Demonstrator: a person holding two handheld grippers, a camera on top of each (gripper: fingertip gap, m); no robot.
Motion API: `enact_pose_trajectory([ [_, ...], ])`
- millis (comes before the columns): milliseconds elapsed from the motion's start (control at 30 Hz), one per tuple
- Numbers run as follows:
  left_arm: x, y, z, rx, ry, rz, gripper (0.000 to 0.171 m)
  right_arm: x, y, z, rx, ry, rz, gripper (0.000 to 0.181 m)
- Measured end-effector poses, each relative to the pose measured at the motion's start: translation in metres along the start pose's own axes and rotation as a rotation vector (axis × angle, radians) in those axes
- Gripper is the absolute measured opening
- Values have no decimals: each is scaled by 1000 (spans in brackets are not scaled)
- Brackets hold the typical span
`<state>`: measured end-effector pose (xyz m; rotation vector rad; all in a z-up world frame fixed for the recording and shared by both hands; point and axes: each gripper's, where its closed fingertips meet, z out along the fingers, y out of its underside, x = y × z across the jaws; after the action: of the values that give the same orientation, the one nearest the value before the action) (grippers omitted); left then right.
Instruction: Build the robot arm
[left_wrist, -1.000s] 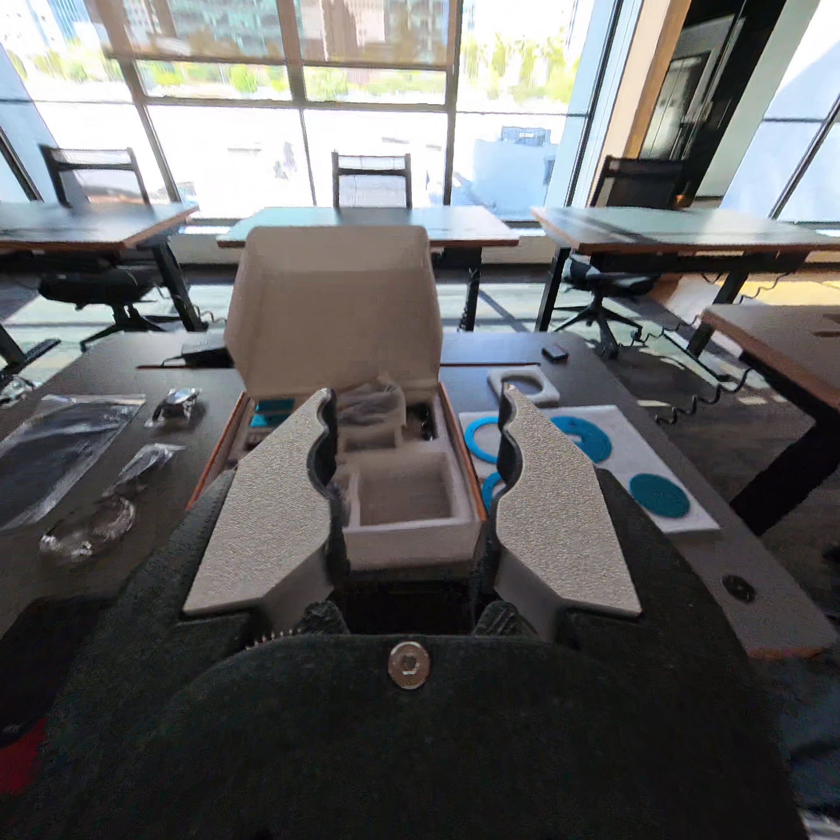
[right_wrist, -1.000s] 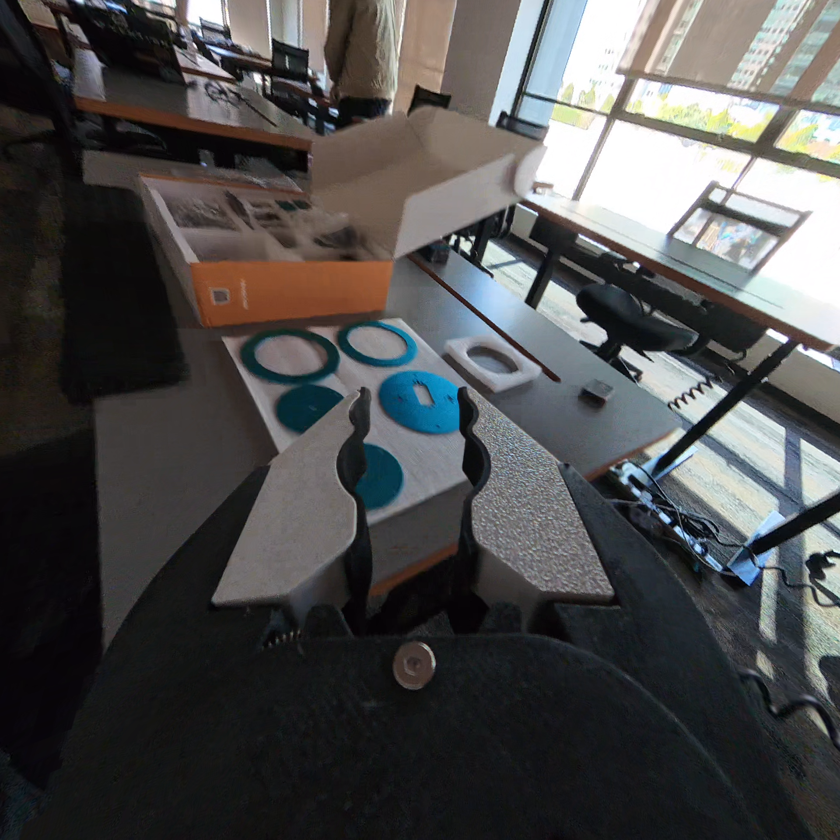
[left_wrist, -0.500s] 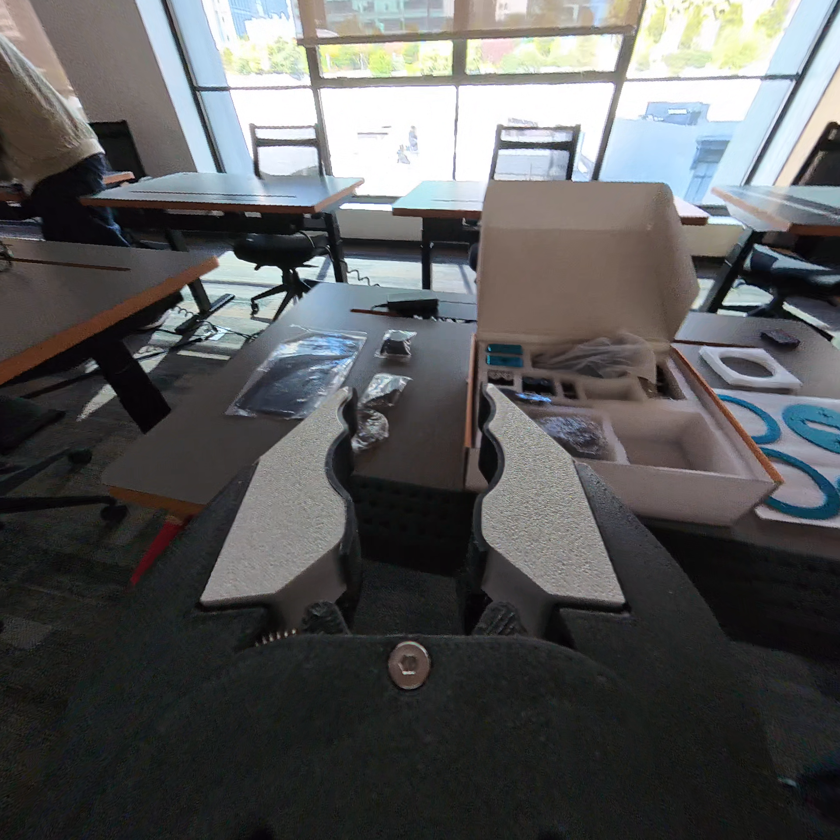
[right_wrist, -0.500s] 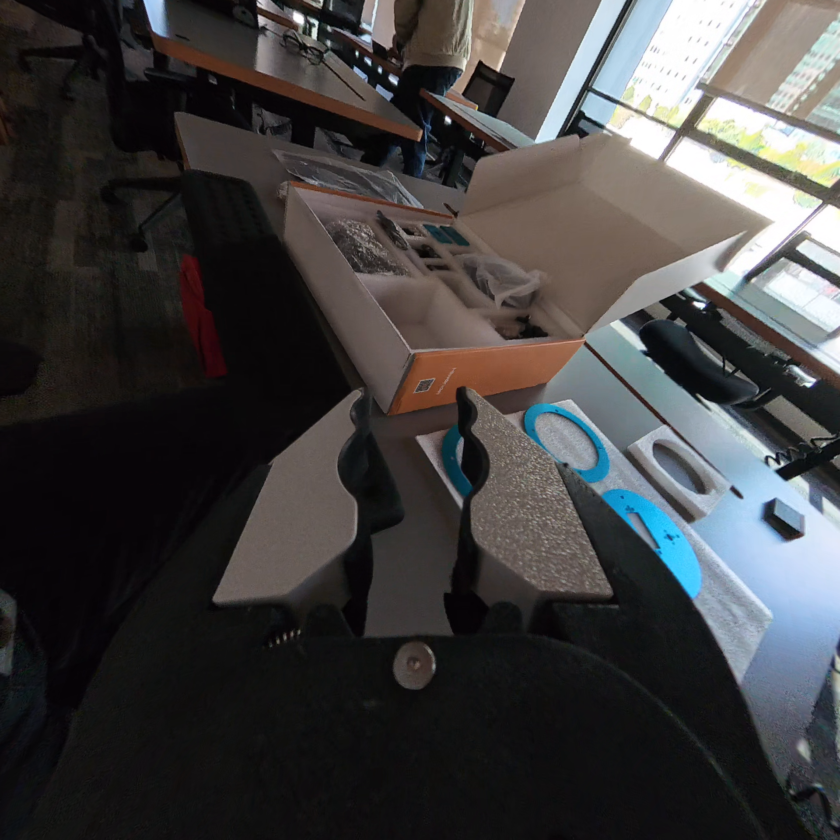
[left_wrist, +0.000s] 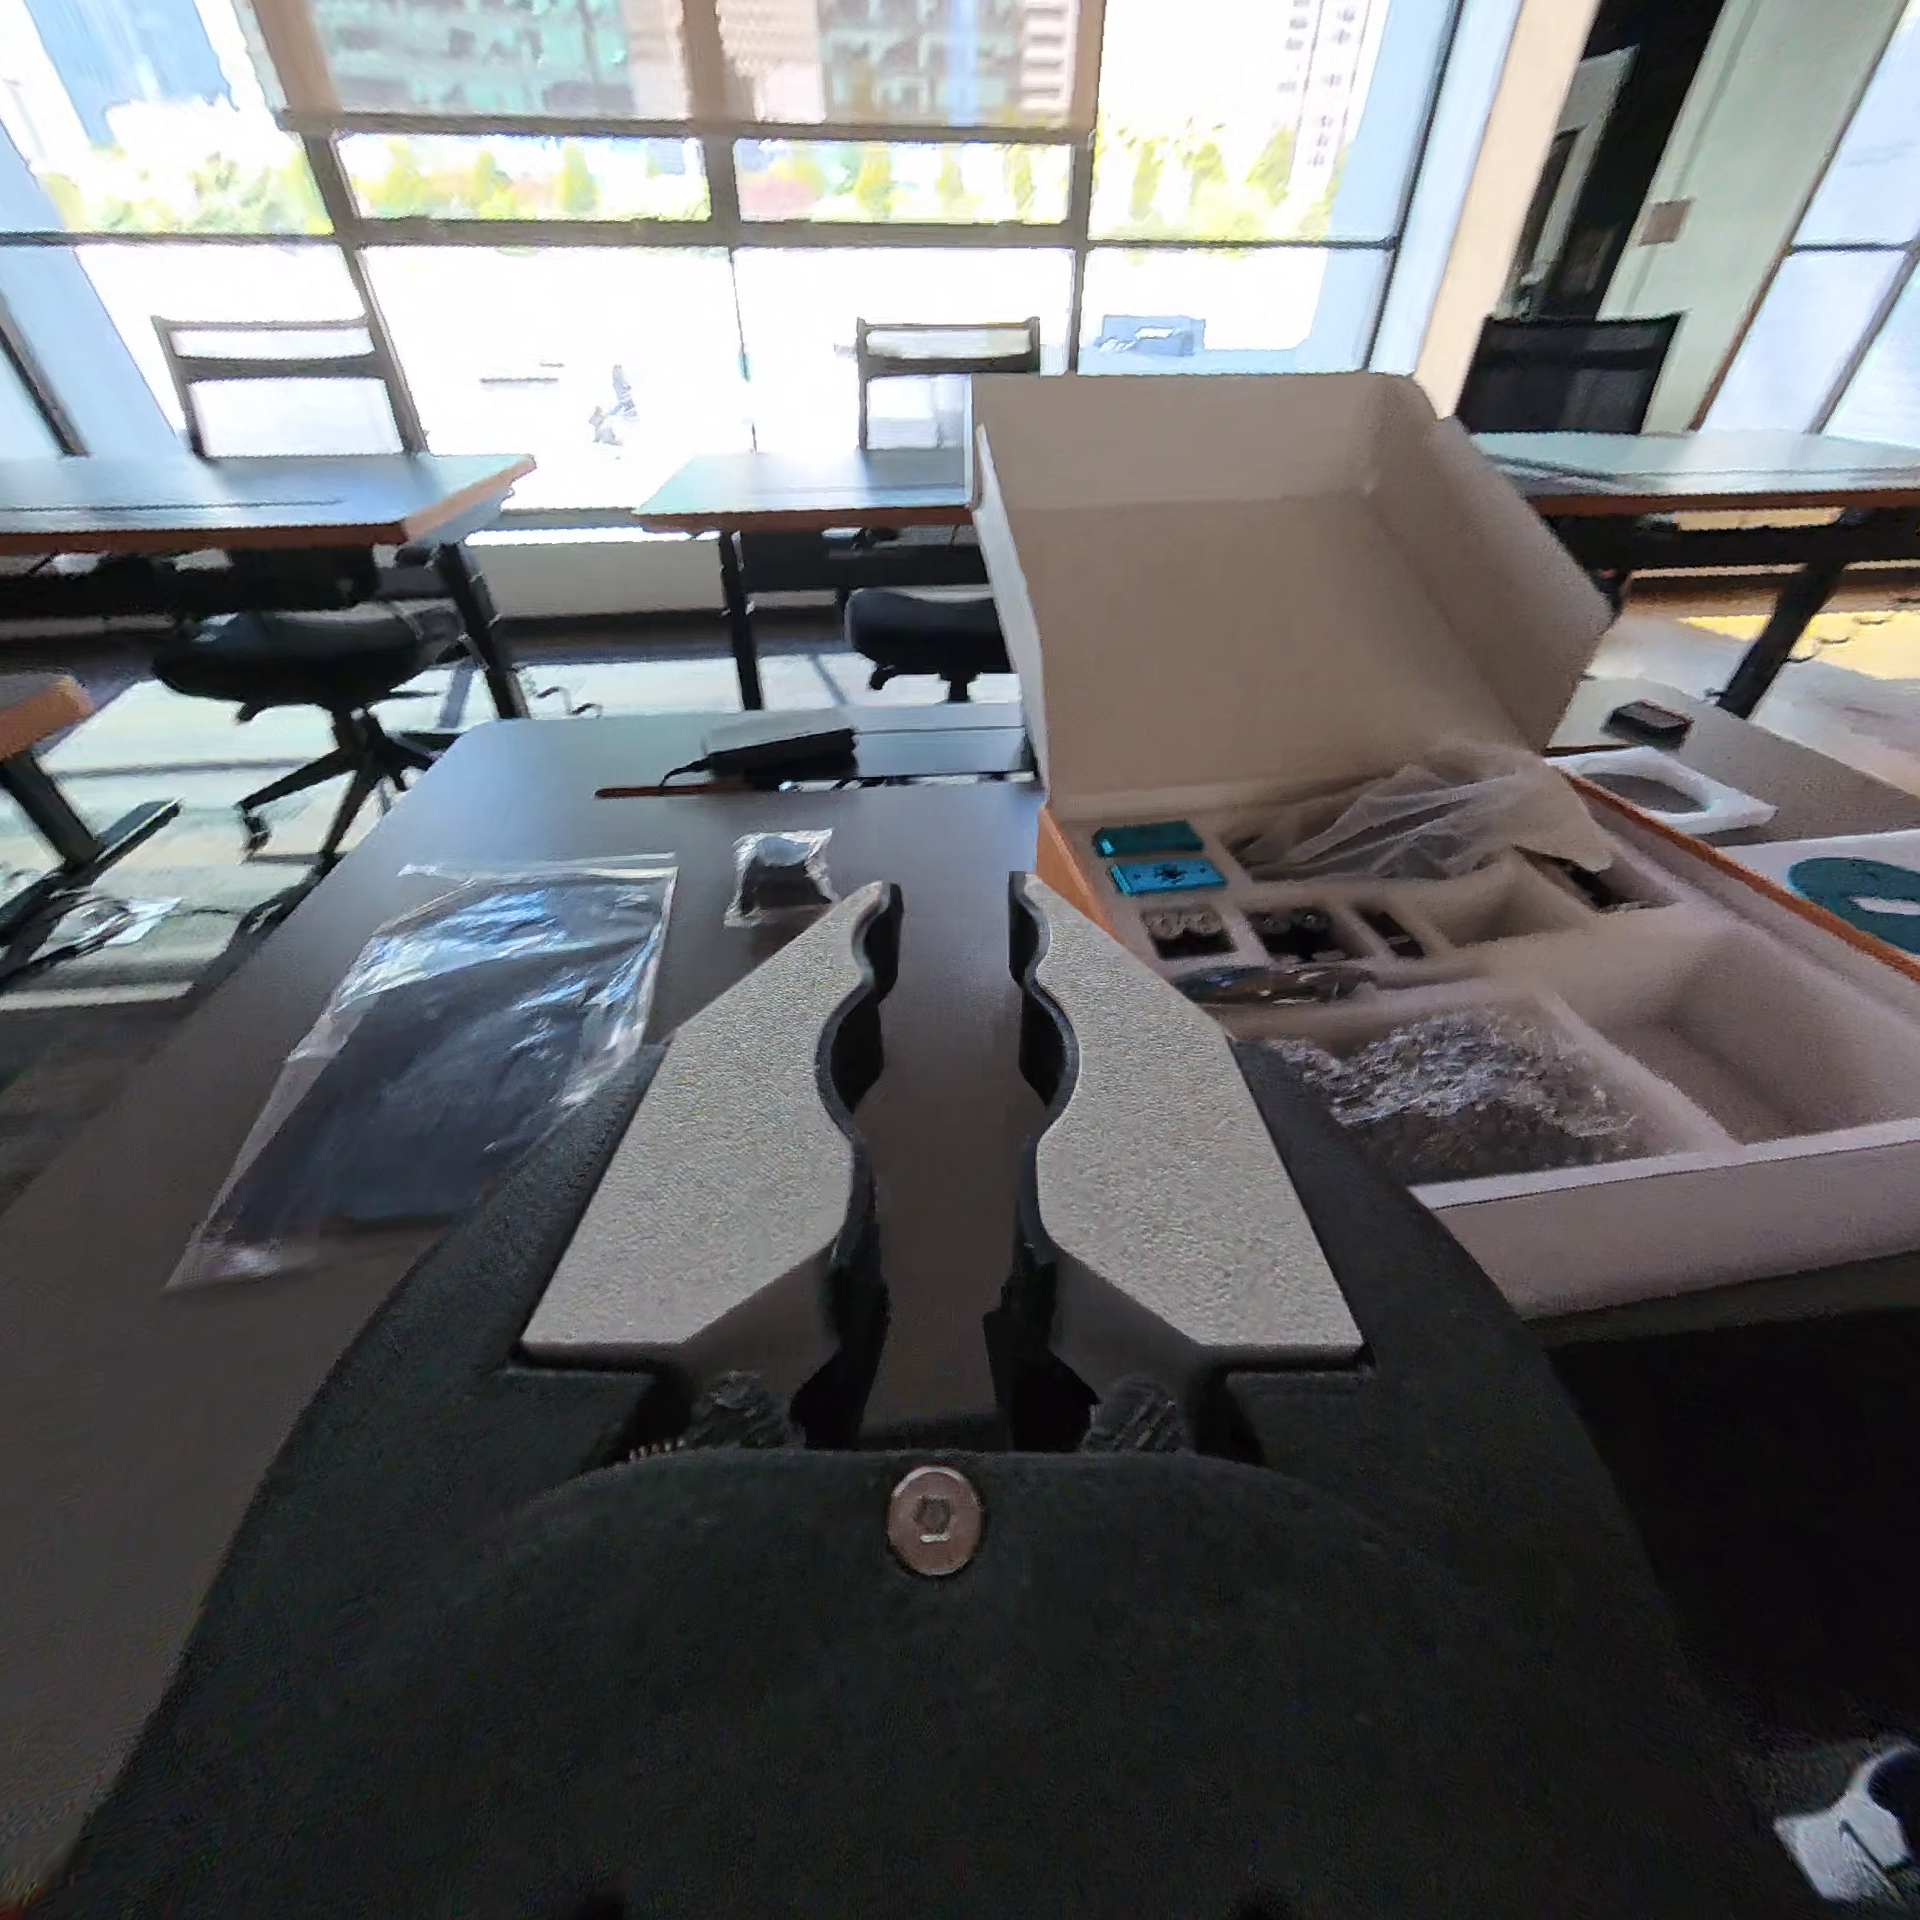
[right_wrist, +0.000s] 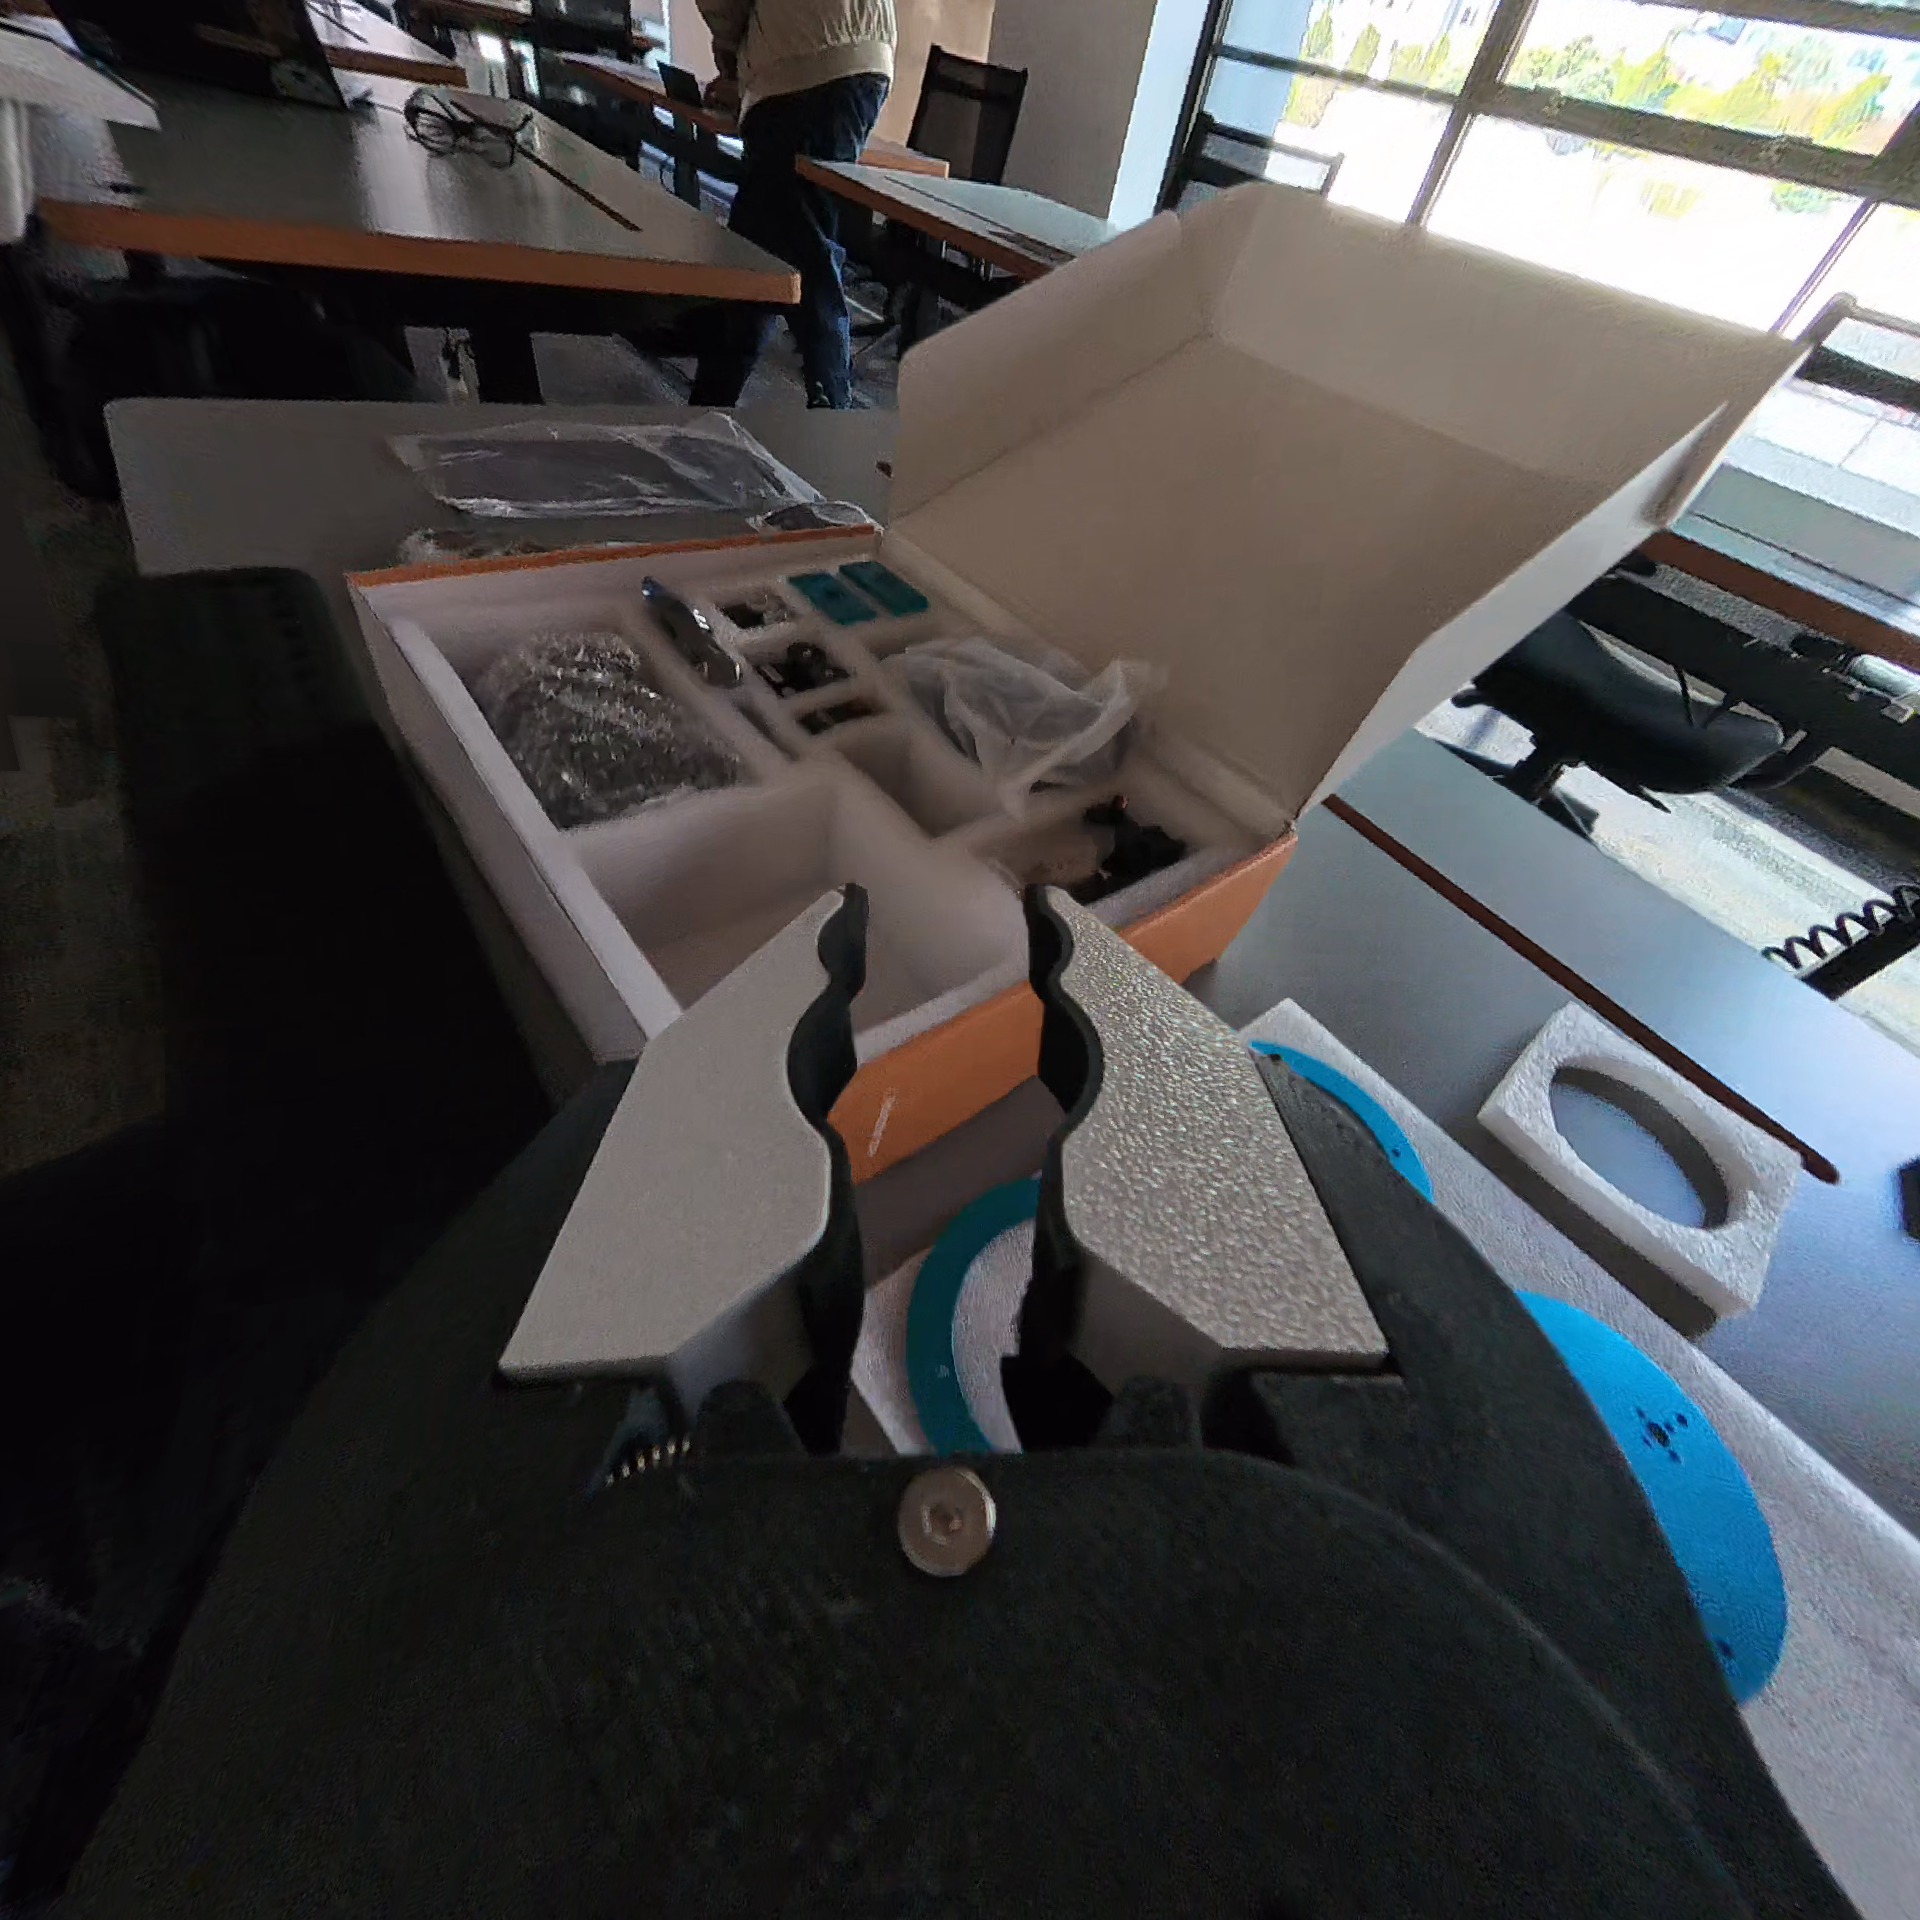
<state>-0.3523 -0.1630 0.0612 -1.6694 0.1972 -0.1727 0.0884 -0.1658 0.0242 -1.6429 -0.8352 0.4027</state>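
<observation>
My left gripper (left_wrist: 954, 902) is open and empty above the dark table (left_wrist: 935, 831), just left of an open orange-sided box (left_wrist: 1704, 1226). A small bagged part (left_wrist: 777, 875) lies just beyond its fingertips and a large plastic bag (left_wrist: 457, 1039) to its left. My right gripper (right_wrist: 943, 912) is open and empty over the near corner of the same box (right_wrist: 1039, 1029). The box holds white foam with a bubble-wrapped item (right_wrist: 603, 727), blue blocks (right_wrist: 857, 597) and a crumpled bag (right_wrist: 1029, 717). A blue ring (right_wrist: 951, 1309) lies under the right gripper.
A white foam sheet (right_wrist: 1558, 1330) with a blue disc (right_wrist: 1662, 1475) lies right of the box. A white foam frame (right_wrist: 1642, 1153) sits beyond it. A black adapter (left_wrist: 774, 743) lies at the table's far edge. Desks and chairs stand around. A person (right_wrist: 805, 156) stands far back. The left gripper's tips are roughly 45 centimetres from the right gripper's.
The left gripper swung left off the box, then moved forward over the table, its jaws narrower. The right gripper swung left from the foam sheet to the box's near corner.
</observation>
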Motion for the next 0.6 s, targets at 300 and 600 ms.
enact_pose_trajectory([
  [300, 76, -13, 4, -61, 469, -71, 3, -5, 0, 106, -114, -3, -40, 46],
  [600, 89, 22, -20, -176, 589, 69, 9, -24, -1, 102, -89, 68, -98, 40],
])
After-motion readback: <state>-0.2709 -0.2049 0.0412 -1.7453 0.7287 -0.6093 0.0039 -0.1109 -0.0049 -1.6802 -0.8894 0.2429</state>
